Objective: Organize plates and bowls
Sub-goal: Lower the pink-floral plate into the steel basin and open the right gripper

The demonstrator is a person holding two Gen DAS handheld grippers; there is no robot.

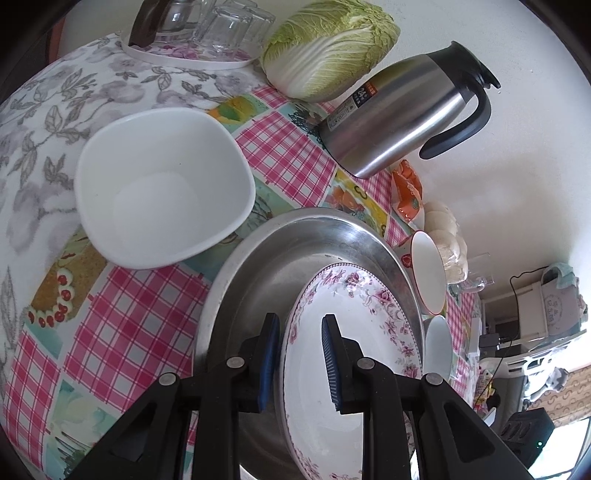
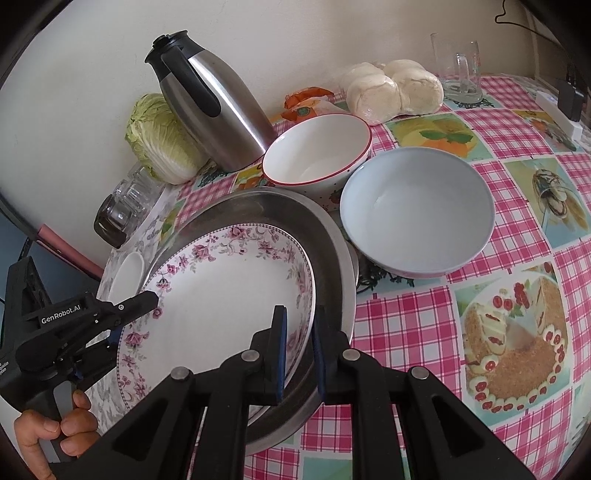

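Note:
A floral-rimmed white plate (image 1: 347,354) lies tilted inside a steel basin (image 1: 280,254); both show in the right wrist view, plate (image 2: 221,288) and basin (image 2: 325,229). My left gripper (image 1: 300,354) straddles the plate's left rim, blue pads a little apart from it. My right gripper (image 2: 299,332) closes on the plate's right rim. A white square bowl (image 1: 162,184) sits left of the basin. A red-rimmed bowl (image 2: 317,151) and a pale blue bowl (image 2: 417,210) stand right of it.
A steel thermos jug (image 2: 214,103), a napa cabbage (image 1: 332,48), glasses on a tray (image 1: 207,33), wrapped buns (image 2: 391,88) and a glass mug (image 2: 458,70) stand along the wall. The tablecloth is pink check.

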